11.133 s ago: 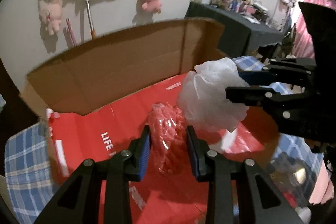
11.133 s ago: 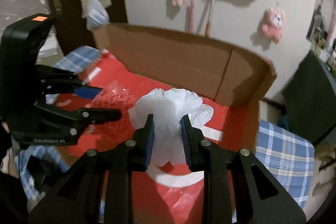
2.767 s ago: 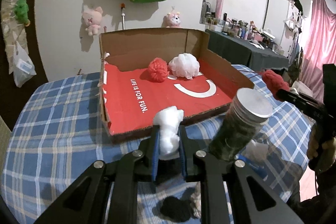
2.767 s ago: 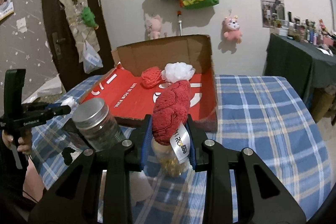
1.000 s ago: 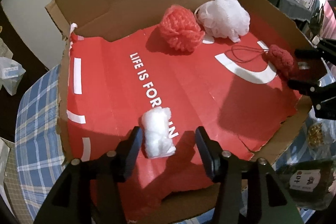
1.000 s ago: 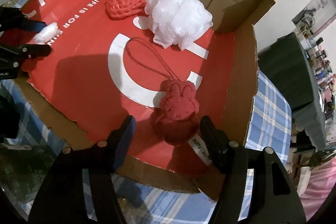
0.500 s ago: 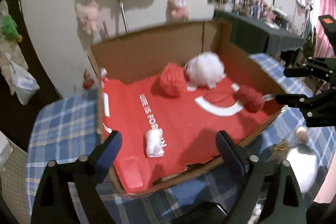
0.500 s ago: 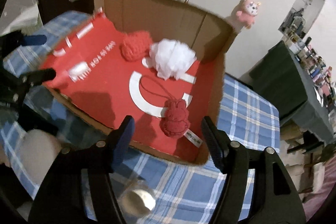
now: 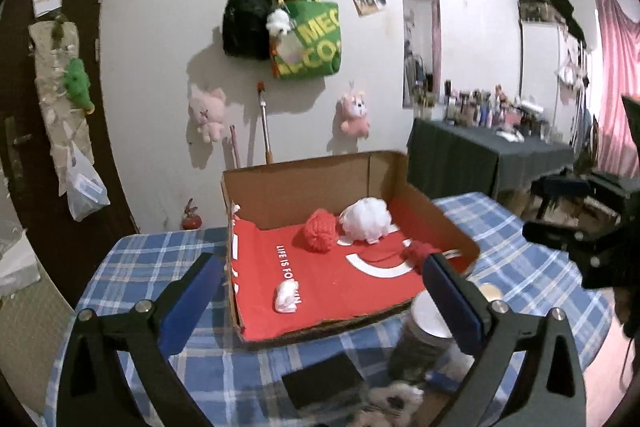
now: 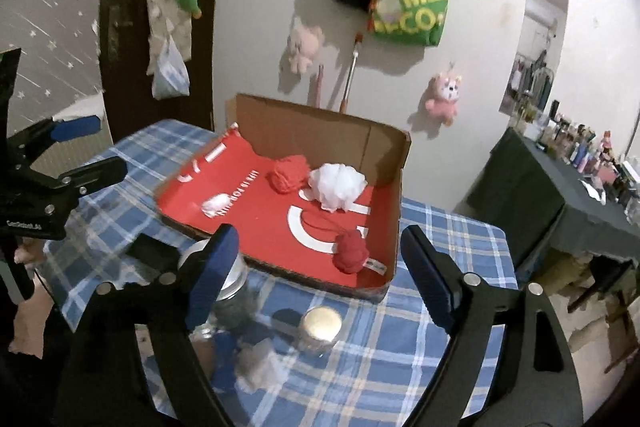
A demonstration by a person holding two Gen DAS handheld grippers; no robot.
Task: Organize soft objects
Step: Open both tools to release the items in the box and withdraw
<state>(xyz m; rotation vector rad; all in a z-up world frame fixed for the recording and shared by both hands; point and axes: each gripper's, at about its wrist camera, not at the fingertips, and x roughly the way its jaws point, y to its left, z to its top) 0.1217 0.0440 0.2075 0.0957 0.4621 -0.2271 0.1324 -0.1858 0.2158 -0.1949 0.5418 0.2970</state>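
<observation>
Both the left gripper (image 9: 320,291) and right gripper (image 10: 318,263) hover empty above the box (image 9: 296,187), tilted downward with jaws opening, while blurred clutter fills the bottom of each frame.

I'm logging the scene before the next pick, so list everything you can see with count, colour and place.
cardboard box: one, brown with red liner, on table
mesh puffs: two, red and white, box's back
cotton wad: one, white, box's front left
plush toy: one, red, box's front right
jars: two, metal lids, before box
tablecloth: one, blue plaid
left gripper: jaws opening, empty
right gripper: jaws opening, empty
</observation>
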